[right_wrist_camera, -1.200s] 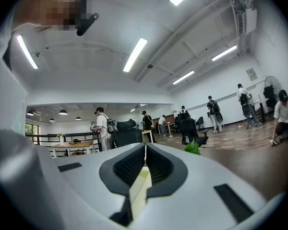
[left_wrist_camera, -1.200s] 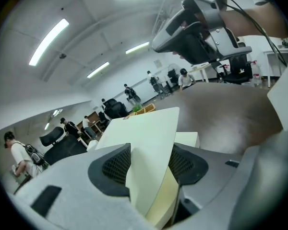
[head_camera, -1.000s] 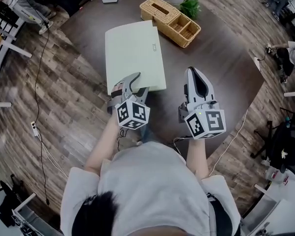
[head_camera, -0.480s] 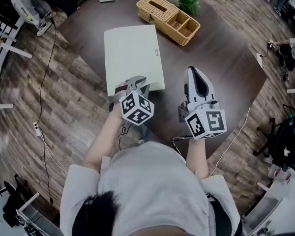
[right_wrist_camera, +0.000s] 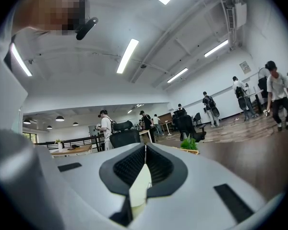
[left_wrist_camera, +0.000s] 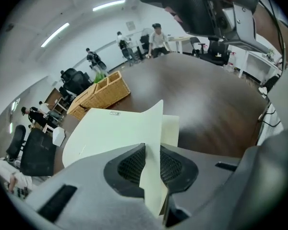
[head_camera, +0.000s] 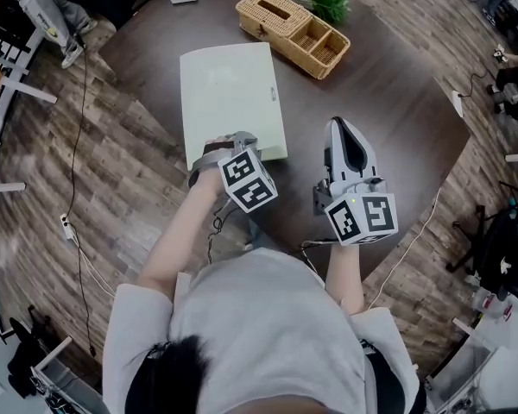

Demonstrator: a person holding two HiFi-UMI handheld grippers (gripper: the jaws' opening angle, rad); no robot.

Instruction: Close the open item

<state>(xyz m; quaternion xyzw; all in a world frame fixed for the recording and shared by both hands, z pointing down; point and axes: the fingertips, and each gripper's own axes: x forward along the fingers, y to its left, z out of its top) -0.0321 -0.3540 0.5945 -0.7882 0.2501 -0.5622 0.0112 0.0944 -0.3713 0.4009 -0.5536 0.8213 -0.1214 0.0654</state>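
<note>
The folder lies in the upper middle of the head view on the dark table, with its near edge toward the person. The left gripper is at that near edge, just left of centre. Its jaws are closing with the folder's top leaf standing on edge between the pads. In the left gripper view that leaf is lifted off a second sheet beneath. The right gripper is right of centre, apart from the folder, with its jaws pressed together on nothing.

To close it well, the pinch should probably be light and near the corner so the leaf does not crease. The leaf is best swung down over the lower sheet with the edges lined up, and let go only once it lies flat. The thin card will likely flex, so a slow move seems wise.
</note>
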